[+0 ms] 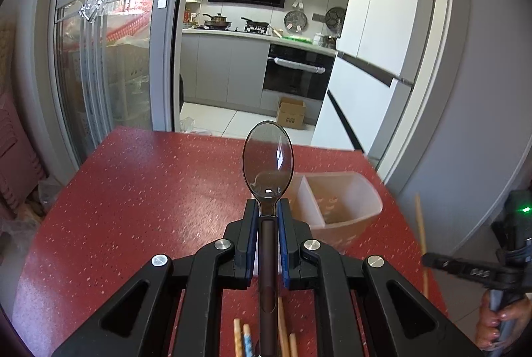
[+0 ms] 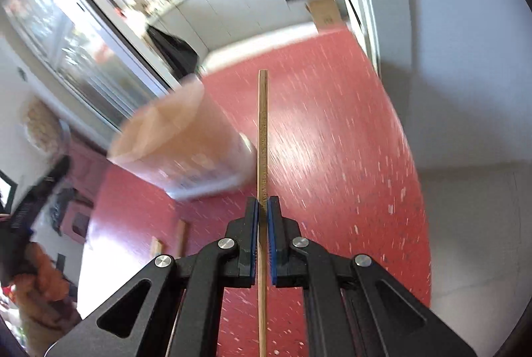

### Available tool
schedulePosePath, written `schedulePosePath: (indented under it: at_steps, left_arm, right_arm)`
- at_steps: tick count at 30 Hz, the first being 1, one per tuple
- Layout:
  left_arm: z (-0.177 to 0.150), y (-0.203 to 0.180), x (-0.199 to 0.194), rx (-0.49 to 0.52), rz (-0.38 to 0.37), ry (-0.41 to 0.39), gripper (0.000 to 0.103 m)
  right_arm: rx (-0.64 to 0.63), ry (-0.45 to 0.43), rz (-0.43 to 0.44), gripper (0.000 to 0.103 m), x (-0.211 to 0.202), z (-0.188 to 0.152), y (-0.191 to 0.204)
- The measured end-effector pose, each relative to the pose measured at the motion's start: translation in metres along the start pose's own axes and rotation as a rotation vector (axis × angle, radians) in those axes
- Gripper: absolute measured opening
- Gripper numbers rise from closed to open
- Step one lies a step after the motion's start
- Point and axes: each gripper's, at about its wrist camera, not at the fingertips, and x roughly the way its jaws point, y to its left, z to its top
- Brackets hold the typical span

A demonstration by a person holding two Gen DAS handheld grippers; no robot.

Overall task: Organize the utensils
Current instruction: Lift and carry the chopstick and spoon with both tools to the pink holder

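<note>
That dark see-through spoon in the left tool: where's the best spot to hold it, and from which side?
On the neck, as the left tool does now. The spoon narrows just below its wide, rounded bowl into a slim straight handle, which flat pads can pinch from both sides. Coming from the handle end leaves the bowl pointing forward, free to lead into the divided holder on the red table.

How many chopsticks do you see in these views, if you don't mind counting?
5 at least: one chopstick clamped in the right gripper, and four lying on the red table beneath the left gripper, near. More may be hidden.
</note>
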Motion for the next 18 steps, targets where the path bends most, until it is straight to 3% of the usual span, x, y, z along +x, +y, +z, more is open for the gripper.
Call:
schedulePosePath:
  at_steps: [4,7,11,18]
  left_arm:
    - [0.016,-0.002,0.004,-0.009,-0.005,-0.036,0.041]
    - [0.028,-0.002,0.011,-0.016,-0.010,-0.067,0.041]
    - [0.041,0.000,0.026,-0.052,-0.028,-0.089,0.041]
    - [0.064,-0.001,0.064,-0.072,-0.020,-0.133,0.041]
  right_arm:
    - [-0.049,-0.123,0.056,0.006,-0.029,0.036,0.027]
    - [-0.092,-0.190,0.077,0.006,-0.028,0.062,0.050]
    - [-0.124,-0.259,0.100,0.006,-0.017,0.087,0.077]
    - [-0.265,-0.387,0.065,0.006,0.020,0.118,0.120]
